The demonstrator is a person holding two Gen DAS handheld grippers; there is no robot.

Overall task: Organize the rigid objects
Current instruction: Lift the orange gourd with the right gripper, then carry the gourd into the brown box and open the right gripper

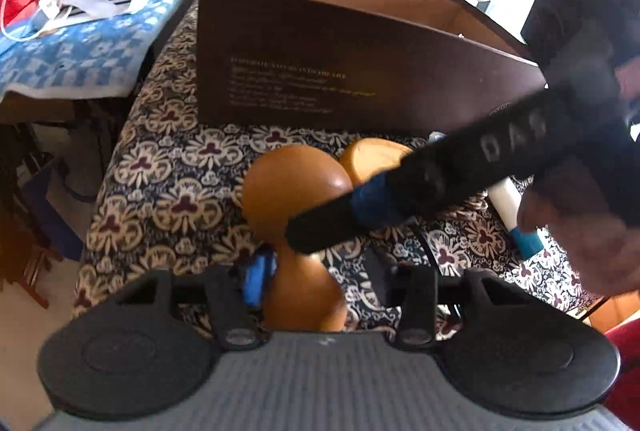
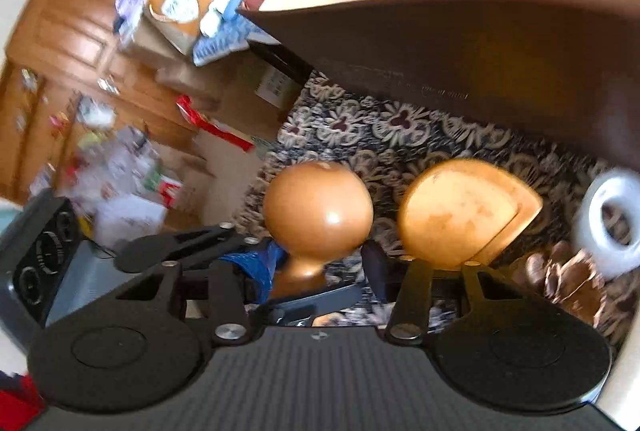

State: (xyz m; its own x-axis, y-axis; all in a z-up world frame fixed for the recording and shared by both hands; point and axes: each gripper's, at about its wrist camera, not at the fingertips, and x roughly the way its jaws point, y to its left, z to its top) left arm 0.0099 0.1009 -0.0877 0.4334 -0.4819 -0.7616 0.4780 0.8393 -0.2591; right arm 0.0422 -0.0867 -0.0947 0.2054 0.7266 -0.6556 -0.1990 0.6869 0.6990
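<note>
Two wooden knobs [image 2: 318,209], one box [image 1: 340,71], one tape roll [image 2: 610,227].

Left gripper [image 1: 316,285]: black, with 2 big round discs, flat arms joined by silver screws, a grey ribbed middle plate and blue tape on 1 finger [image 1: 256,281]. Right gripper [image 2: 320,271]: the same black build, 2 round discs, shiny silver screws, a dark ribbed plate, blue tape on 1 finger [image 2: 260,265]. Seen from the left wrist: long black finger with blue tape and pale raised letters, held by a bare, blurry hand [image 1: 576,243].
</note>
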